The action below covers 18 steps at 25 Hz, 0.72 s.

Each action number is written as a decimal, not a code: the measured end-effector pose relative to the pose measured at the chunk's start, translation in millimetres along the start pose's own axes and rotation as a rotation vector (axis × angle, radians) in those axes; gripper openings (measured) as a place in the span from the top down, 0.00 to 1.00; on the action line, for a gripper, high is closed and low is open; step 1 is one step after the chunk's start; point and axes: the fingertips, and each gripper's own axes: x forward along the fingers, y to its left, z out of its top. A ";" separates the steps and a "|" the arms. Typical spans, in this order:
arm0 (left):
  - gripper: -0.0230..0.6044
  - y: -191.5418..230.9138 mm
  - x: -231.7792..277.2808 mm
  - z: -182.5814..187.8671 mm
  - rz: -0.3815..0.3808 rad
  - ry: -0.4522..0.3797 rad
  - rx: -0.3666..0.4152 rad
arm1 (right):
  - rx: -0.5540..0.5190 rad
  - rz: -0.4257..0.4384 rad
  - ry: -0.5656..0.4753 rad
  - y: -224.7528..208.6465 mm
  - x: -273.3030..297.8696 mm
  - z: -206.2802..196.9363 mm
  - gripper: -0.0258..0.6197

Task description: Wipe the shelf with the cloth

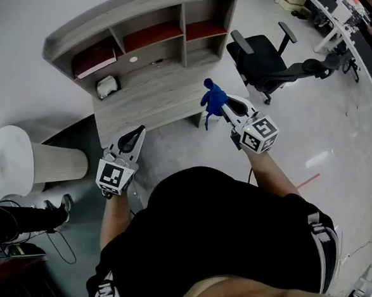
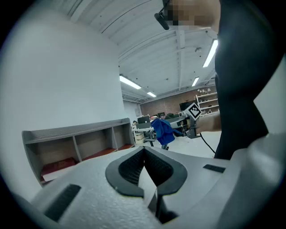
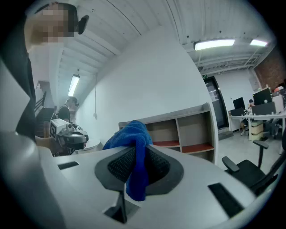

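Note:
A grey wooden desk with a shelf (image 1: 145, 24) on top stands against the white wall ahead. Its compartments hold red-brown liners (image 1: 152, 34). A blue cloth (image 1: 213, 99) is pinched in my right gripper (image 1: 224, 105), held over the desk's front right corner; in the right gripper view the cloth (image 3: 134, 147) hangs between the jaws, with the shelf (image 3: 178, 129) behind. My left gripper (image 1: 134, 137) is shut with nothing in it, near the desk's front edge. From the left gripper view the shelf (image 2: 76, 143) and the cloth (image 2: 161, 130) show beyond its closed jaws.
A white device (image 1: 107, 86) sits at the desk's left end, and small items lie on the desktop (image 1: 145, 97). A black office chair (image 1: 270, 66) stands to the right. A round white side table (image 1: 12, 160) is at the left. More desks line the far right.

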 end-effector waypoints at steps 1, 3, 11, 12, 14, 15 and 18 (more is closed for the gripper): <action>0.94 0.0 0.4 -0.7 0.003 0.000 -0.002 | -0.001 0.000 -0.002 -1.2 -0.9 0.0 0.88; 0.94 -0.5 1.6 -0.2 0.008 -0.001 -0.004 | -0.001 0.000 -0.007 -3.4 -3.2 0.4 0.88; 0.94 -15.7 19.7 15.5 -0.004 -0.016 0.012 | 0.011 0.009 -0.034 -11.7 -24.0 4.3 0.88; 0.94 -17.7 21.5 16.3 -0.006 -0.012 0.008 | 0.015 0.007 -0.039 -13.4 -26.6 5.0 0.88; 0.94 -21.1 24.5 18.3 -0.008 -0.007 -0.004 | 0.021 0.002 -0.045 -16.9 -31.0 5.8 0.87; 0.94 -22.5 25.7 19.0 -0.013 -0.010 0.000 | 0.024 0.000 -0.044 -18.6 -32.9 5.6 0.87; 0.94 -23.9 26.5 19.0 -0.017 -0.017 0.002 | 0.034 -0.010 -0.038 -20.8 -38.2 4.0 0.88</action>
